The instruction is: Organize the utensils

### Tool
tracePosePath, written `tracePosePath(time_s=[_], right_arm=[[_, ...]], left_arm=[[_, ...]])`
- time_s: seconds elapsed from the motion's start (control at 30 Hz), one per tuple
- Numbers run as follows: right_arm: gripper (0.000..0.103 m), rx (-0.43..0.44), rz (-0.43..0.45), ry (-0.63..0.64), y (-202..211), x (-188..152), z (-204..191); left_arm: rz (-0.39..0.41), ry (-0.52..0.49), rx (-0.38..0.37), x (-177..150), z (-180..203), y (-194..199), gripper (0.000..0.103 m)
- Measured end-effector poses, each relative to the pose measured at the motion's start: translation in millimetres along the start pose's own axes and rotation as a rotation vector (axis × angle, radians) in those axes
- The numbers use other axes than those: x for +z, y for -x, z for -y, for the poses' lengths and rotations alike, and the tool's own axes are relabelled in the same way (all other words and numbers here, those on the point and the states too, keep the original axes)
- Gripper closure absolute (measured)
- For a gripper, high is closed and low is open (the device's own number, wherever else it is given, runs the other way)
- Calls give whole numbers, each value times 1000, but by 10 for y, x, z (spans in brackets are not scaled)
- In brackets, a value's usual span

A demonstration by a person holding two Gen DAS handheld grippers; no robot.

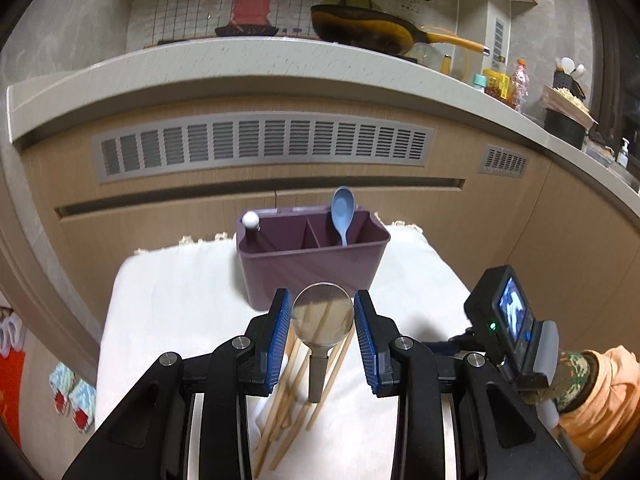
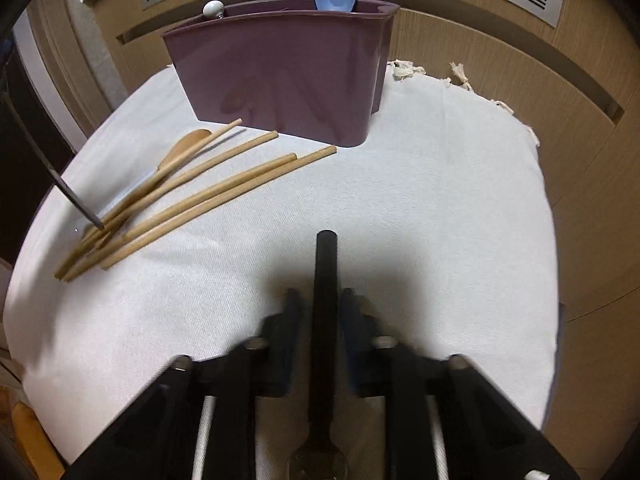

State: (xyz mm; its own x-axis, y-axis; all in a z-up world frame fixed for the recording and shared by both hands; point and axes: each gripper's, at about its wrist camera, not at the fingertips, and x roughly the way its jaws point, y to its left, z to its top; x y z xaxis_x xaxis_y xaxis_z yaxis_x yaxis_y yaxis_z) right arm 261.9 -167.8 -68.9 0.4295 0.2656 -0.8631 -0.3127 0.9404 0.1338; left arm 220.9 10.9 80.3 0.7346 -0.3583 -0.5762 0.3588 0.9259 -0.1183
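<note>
The left gripper (image 1: pixel 322 316) is gripping a metal spoon (image 1: pixel 322 312) by its bowl. The right gripper (image 2: pixel 321 308) is clamping a black-handled utensil (image 2: pixel 326 300) above the white cloth (image 2: pixel 440 200).

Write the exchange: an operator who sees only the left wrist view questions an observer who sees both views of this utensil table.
Operator: Is the right gripper holding anything?
Observer: Yes, it is shut on a black-handled utensil, handle pointing forward.
Operator: Below my metal spoon I see only chopsticks. Anything else there?
Observer: A wooden spoon lies among them, its bowl towards the purple holder.
</note>
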Motion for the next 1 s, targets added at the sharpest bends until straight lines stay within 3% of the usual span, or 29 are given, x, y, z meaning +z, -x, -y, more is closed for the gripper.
tracePosePath(time_s=[0.13, 0.27, 0.4, 0.5, 0.7, 0.83, 1.0], right_arm=[[91, 18, 28, -5, 166, -53, 7], [91, 61, 134, -30, 618, -26, 18], [91, 91, 315, -36, 1267, 141, -12], [91, 96, 460, -14, 1767, 394, -72], [91, 43, 781, 3, 2617, 1141, -93], [91, 58, 904, -27, 2686, 1442, -30], [91, 55, 934, -69, 2333, 1670, 66]], left_arm=[[-14, 11, -1, -69, -12, 3, 70], [2, 16, -6, -46, 9, 84, 70], [61, 5, -27, 177, 62, 249, 70], [145, -30, -22, 556, 121, 421, 70], [289, -66, -2, 1292, 172, 593, 70], [311, -67, -1, 1542, 127, 474, 70], [286, -45, -17, 1628, -7, 187, 69]])
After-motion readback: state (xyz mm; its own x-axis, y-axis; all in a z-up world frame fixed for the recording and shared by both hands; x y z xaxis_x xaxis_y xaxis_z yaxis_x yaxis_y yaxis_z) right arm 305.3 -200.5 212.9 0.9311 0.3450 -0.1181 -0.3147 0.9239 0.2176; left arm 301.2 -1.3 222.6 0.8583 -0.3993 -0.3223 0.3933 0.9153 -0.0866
